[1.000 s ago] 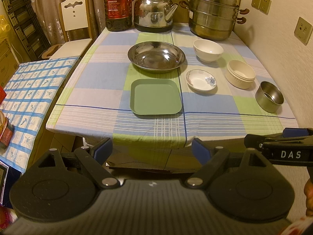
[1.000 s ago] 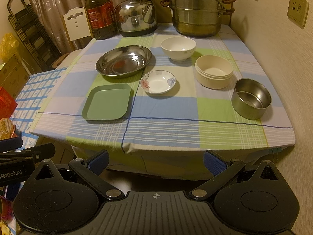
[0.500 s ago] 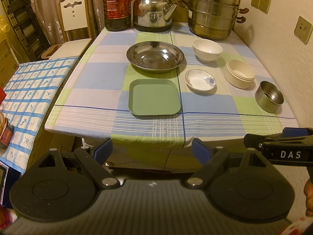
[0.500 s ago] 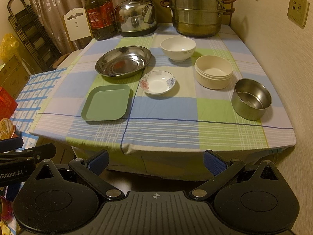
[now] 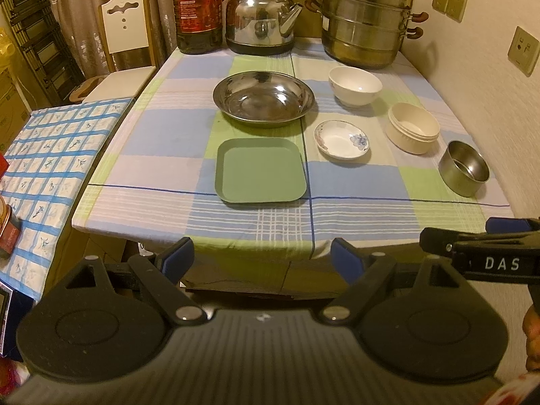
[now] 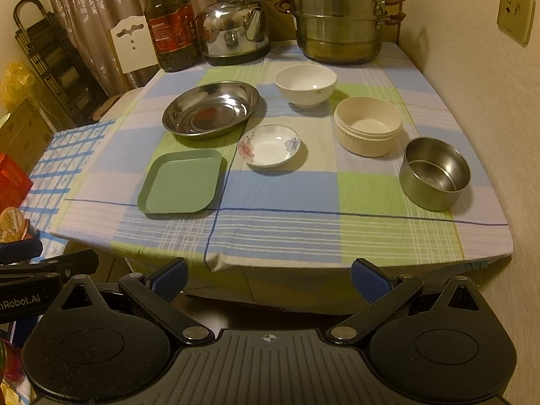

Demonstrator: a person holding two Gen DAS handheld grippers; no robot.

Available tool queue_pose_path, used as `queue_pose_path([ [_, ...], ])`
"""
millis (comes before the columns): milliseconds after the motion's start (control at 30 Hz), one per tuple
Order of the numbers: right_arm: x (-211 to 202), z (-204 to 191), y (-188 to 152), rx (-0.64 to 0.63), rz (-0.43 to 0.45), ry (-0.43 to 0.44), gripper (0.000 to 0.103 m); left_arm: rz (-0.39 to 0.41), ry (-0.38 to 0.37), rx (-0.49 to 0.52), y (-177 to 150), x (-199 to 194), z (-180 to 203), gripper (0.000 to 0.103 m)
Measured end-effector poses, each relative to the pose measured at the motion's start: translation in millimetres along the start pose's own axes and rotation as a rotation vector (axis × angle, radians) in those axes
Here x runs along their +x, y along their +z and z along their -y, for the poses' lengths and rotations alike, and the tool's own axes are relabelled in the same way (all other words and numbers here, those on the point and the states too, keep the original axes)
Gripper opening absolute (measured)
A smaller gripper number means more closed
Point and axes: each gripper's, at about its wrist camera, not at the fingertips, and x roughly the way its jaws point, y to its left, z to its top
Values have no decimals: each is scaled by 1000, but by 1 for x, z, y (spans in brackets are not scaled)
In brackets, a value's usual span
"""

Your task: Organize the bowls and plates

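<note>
In front of the near table edge, the left wrist view shows the left gripper [image 5: 261, 258] held back from the cloth with its fingers spread wide and nothing between them. Nothing has been stacked yet, so this looks like the opening step, the approach. The green square plate [image 5: 261, 174] lies nearest, with the steel dish [image 5: 264, 98] behind it and the small flowered saucer [image 5: 342, 139] just to its right. Further right are the white bowl [image 5: 355, 85], the cream bowl [image 5: 413, 127] and the steel bowl [image 5: 464, 168], each apart from the others.

From the right wrist view, the right gripper [image 6: 268, 278] is likewise released and empty, short of the table [image 6: 337, 236]. The steel bowl sits closest to it, near the wall-side edge. The next move likely calls for reaching forward over the cloth hem and closing on a thin rim. The kettle [image 6: 233, 37], oil bottle [image 6: 170, 30] and steamer pot [image 6: 337, 23] crowd the far end, clear of the reach.
</note>
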Motion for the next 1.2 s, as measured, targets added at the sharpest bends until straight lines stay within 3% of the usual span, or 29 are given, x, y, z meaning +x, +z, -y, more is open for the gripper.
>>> queue_pose_path([
  [300, -4, 10, 1, -59, 96, 12, 103, -32, -35, -42, 7, 12, -2, 86],
  [533, 11, 24, 3, -4, 31, 82, 103, -30, -23, -43, 10, 18, -7, 86],
  [700, 21, 26, 10, 33, 30, 125, 102, -19, -28, -25, 15, 29, -15, 86],
  [900, 42, 30, 20, 122, 23, 252, 103, -3, -11, 5, 27, 54, -22, 85],
  [1200, 70, 23, 40, 110, 0, 195, 102, -45, -50, 30, 54, 97, -39, 82],
])
